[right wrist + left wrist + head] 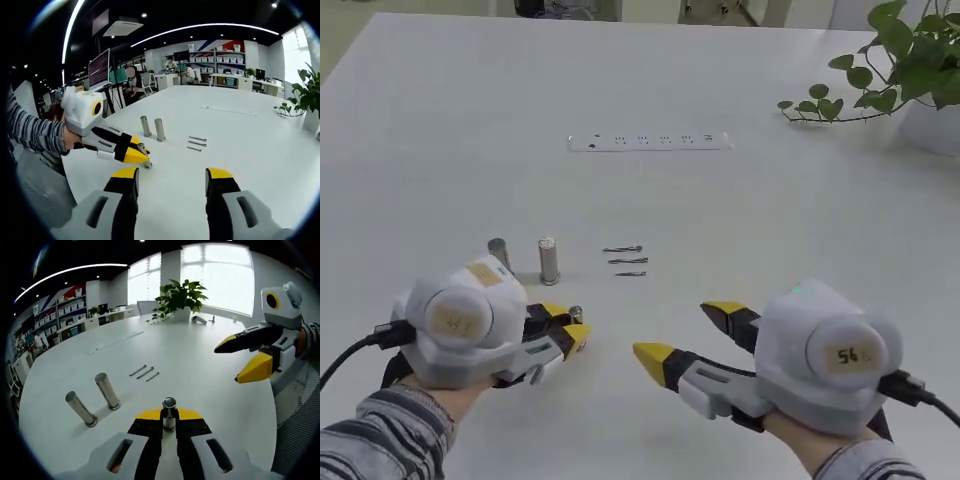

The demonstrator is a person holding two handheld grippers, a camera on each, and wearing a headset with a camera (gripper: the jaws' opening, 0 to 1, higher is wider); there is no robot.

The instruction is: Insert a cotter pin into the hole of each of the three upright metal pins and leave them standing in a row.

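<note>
The left gripper (566,328) has its jaws clenched on one metal pin (169,409), keeping it upright on the near left part of the table (770,200), probably to steady it so its hole can take a cotter. The other two stand free just beyond it, the left pin (499,252) and the right pin (549,260) side by side, likely the start of the row. The three cotter pins (626,261) lie parallel just right of them, within easy reach of the right gripper (688,332). Its jaws are spread wide and carry nothing, seemingly ready to fetch one. As far as I can tell, no pin carries a cotter yet. A power strip (648,142) lies farther back.
</note>
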